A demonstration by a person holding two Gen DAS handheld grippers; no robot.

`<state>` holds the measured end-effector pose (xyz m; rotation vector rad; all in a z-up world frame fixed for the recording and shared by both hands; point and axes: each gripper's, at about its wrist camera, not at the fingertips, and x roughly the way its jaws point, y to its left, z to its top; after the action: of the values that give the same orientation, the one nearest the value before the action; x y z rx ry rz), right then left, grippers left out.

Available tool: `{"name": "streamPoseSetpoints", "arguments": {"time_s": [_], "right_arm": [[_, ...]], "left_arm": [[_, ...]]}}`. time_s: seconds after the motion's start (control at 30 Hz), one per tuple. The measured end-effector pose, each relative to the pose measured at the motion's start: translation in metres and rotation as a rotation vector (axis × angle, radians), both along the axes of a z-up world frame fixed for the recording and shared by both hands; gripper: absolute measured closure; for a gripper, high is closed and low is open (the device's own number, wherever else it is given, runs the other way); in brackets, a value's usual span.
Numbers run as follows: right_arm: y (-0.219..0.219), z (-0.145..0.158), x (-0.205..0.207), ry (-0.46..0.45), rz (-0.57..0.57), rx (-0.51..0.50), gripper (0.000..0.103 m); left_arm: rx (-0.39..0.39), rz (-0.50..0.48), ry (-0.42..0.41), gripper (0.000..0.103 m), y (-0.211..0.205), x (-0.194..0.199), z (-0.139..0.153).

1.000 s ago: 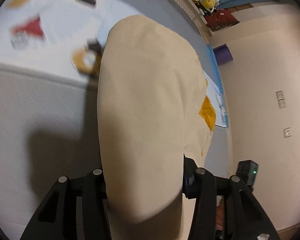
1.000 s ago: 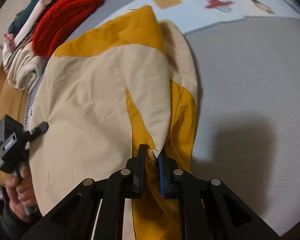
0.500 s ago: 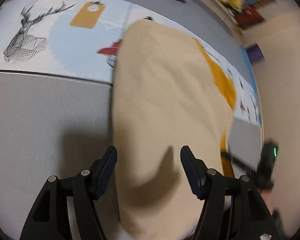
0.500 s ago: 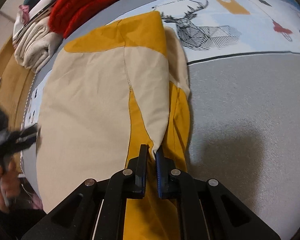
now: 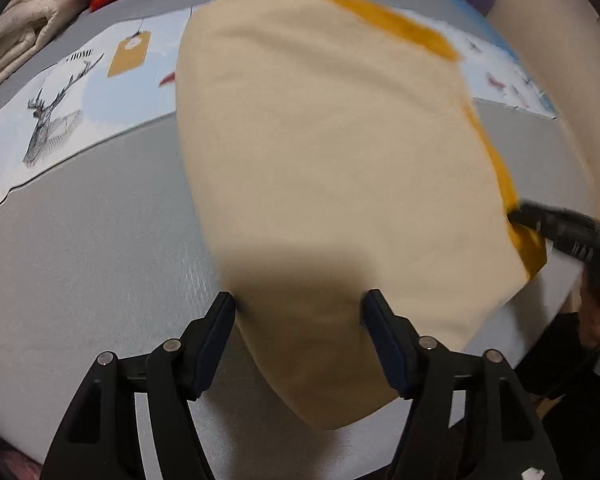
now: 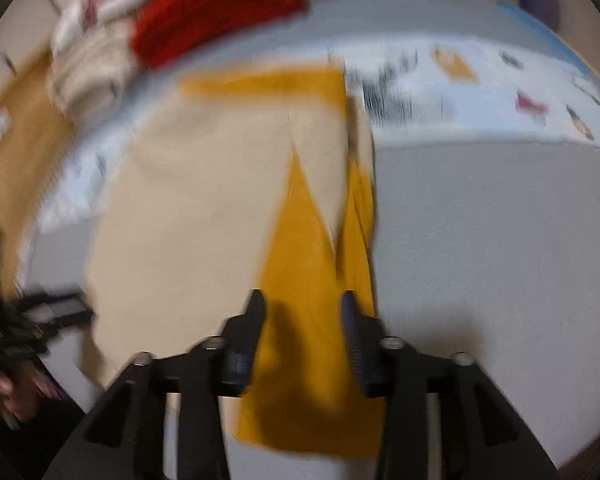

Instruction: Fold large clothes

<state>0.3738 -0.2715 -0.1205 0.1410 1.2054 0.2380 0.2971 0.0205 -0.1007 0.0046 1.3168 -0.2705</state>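
Note:
A large cream and mustard-yellow garment [image 5: 332,152] lies folded flat on the grey bed cover; it also shows in the right wrist view [image 6: 204,208], blurred. My left gripper [image 5: 300,308] is open and empty, its fingers astride the garment's near cream edge. My right gripper [image 6: 303,308] is open and empty over the garment's near yellow end [image 6: 312,320]. In the left wrist view the right gripper [image 5: 560,228] shows at the garment's right corner.
A strip of printed bedding with a deer drawing [image 5: 52,120] crosses the bed behind the garment. A red knit [image 6: 220,20] and a pile of folded cream clothes [image 6: 88,72] lie at the far side. The bed's near edge lies just below both grippers.
Both grippers have opened and let go of the garment, the left first, the right in the last half second. The garment now lies flat. Both views have swung.

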Motion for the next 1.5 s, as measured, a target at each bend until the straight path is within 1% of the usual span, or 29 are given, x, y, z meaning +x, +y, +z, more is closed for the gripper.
{"name": "streamPoseSetpoints", "arguments": {"time_s": [0.03, 0.07, 0.1, 0.13, 0.17, 0.2, 0.23, 0.27, 0.3, 0.33, 0.4, 0.43, 0.53, 0.6, 0.63, 0.7, 0.8, 0.87, 0.97, 1.07, 1.13, 1.17, 1.2, 1.3, 1.43, 1.5], "right_arm": [[0.001, -0.015, -0.006, 0.065, 0.006, -0.076, 0.060], [0.000, -0.019, -0.010, 0.085, -0.002, -0.095, 0.060], [-0.004, -0.016, -0.015, 0.079, -0.016, -0.093, 0.060], [-0.006, -0.002, -0.021, 0.037, -0.023, -0.097, 0.060], [-0.006, 0.015, -0.028, -0.029, -0.023, -0.112, 0.060], [-0.005, 0.030, -0.036, -0.087, -0.018, -0.126, 0.058], [-0.003, 0.050, -0.050, -0.164, -0.014, -0.144, 0.047], [-0.003, 0.066, -0.063, -0.223, -0.018, -0.155, 0.039], [-0.001, 0.078, -0.075, -0.266, -0.026, -0.161, 0.023], [0.000, 0.089, -0.088, -0.307, -0.037, -0.166, 0.017], [0.005, 0.107, -0.123, -0.381, -0.063, -0.186, 0.017], [0.008, 0.111, -0.137, -0.392, -0.067, -0.187, 0.017], [0.017, 0.116, -0.170, -0.411, -0.065, -0.187, 0.016], [0.020, 0.116, -0.183, -0.384, -0.061, -0.191, 0.016], [0.023, 0.118, -0.192, -0.378, -0.062, -0.172, 0.015], [0.024, 0.118, -0.210, -0.386, -0.069, -0.157, 0.013], [0.036, 0.116, -0.230, -0.394, -0.055, -0.152, 0.011], [0.041, 0.114, -0.234, -0.394, -0.044, -0.147, 0.011], [0.048, 0.111, -0.235, -0.393, -0.022, -0.158, 0.009], [0.053, 0.108, -0.231, -0.388, -0.008, -0.156, 0.009], [0.054, 0.106, -0.229, -0.385, -0.009, -0.162, 0.008], [0.054, 0.105, -0.228, -0.385, -0.010, -0.160, 0.008], [0.054, 0.105, -0.227, -0.385, -0.014, -0.160, 0.008], [0.053, 0.104, -0.224, -0.383, -0.018, -0.152, 0.006], [0.054, 0.101, -0.221, -0.381, -0.014, -0.151, 0.006], [0.054, 0.101, -0.220, -0.381, -0.011, -0.153, 0.006]], "left_arm": [[-0.005, 0.018, -0.010, 0.037, 0.008, -0.009, 0.003], [-0.005, 0.041, -0.030, 0.037, 0.006, -0.013, 0.009], [0.010, 0.063, -0.069, 0.036, 0.006, -0.019, 0.018], [0.031, 0.079, -0.123, 0.035, 0.004, -0.031, 0.030], [0.045, 0.089, -0.171, 0.031, 0.006, -0.048, 0.040], [0.048, 0.103, -0.212, 0.024, 0.004, -0.053, 0.051], [0.051, 0.121, -0.257, 0.020, 0.000, -0.063, 0.061], [0.055, 0.138, -0.305, 0.016, -0.002, -0.074, 0.071], [0.059, 0.151, -0.354, 0.014, -0.007, -0.088, 0.081], [0.063, 0.162, -0.396, 0.013, -0.013, -0.103, 0.089], [0.058, 0.187, -0.442, 0.011, -0.021, -0.123, 0.098], [0.048, 0.200, -0.450, 0.010, -0.025, -0.132, 0.103], [0.022, 0.234, -0.428, 0.009, -0.029, -0.151, 0.102], [0.005, 0.262, -0.415, 0.009, -0.030, -0.167, 0.102], [-0.004, 0.277, -0.413, 0.009, -0.030, -0.177, 0.103], [-0.009, 0.291, -0.417, 0.009, -0.033, -0.192, 0.104], [-0.009, 0.312, -0.418, 0.009, -0.035, -0.208, 0.103], [-0.015, 0.321, -0.397, 0.009, -0.036, -0.210, 0.098], [-0.020, 0.327, -0.368, 0.009, -0.036, -0.204, 0.090], [-0.021, 0.330, -0.356, 0.009, -0.035, -0.200, 0.085], [-0.011, 0.337, -0.345, 0.006, -0.035, -0.198, 0.081], [0.000, 0.341, -0.341, 0.002, -0.034, -0.197, 0.080], [0.018, 0.347, -0.335, 0.001, -0.034, -0.195, 0.078], [0.026, 0.355, -0.341, 0.001, -0.034, -0.195, 0.076], [0.052, 0.358, -0.373, 0.001, -0.035, -0.195, 0.078], [0.056, 0.353, -0.374, 0.001, -0.035, -0.192, 0.077]]}}
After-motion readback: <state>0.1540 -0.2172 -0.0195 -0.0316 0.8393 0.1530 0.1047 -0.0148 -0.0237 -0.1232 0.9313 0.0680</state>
